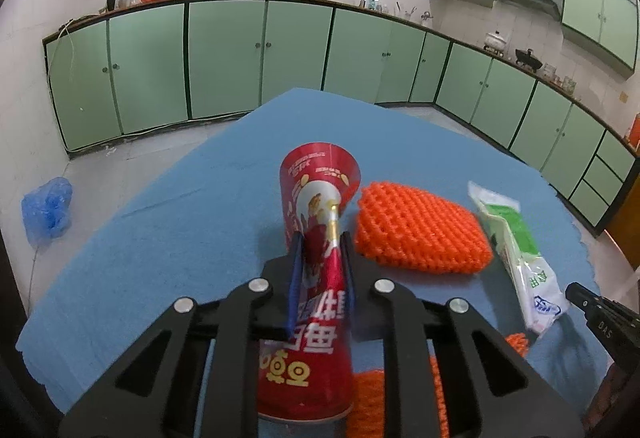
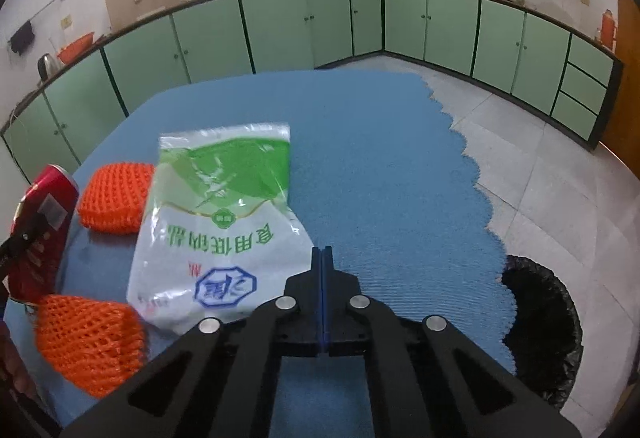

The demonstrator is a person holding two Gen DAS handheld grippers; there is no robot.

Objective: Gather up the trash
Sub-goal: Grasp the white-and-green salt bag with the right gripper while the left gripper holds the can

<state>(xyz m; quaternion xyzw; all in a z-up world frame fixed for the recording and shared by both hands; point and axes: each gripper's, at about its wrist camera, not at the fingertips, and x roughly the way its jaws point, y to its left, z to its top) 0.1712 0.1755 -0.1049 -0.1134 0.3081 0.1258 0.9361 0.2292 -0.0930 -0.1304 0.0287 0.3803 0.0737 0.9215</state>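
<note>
1. The left gripper (image 1: 322,238) pinches a red snack tube (image 1: 316,222), its two blue-lined fingers (image 1: 295,278) pressed against the tube's sides, which are dented in where they squeeze.
2. The tube stands roughly upright on the blue mat (image 1: 160,218), its far end flared open and its near end by the gripper's frame.
3. The right gripper (image 2: 322,258) has its fingers pressed flat together, blue pad to blue pad, with nothing visible between them.
4. Its tips sit at the near right corner of a white and green plastic bag (image 2: 216,210); whether they touch the bag I cannot tell.
5. The bag lies flat on the mat, with green print at its far end and a blue emblem near the gripper.
6. An orange foam net (image 1: 420,230) lies between the tube and the bag, just beside both.
7. A second orange net (image 2: 88,342) sits closer in, near the foot of the tube.
8. A bin lined with a black bag (image 2: 540,326) stands on the tiled floor just off the mat's ragged right edge.
9. A blue plastic bag (image 1: 48,210) lies on the floor, well apart to the left of the mat.
</note>
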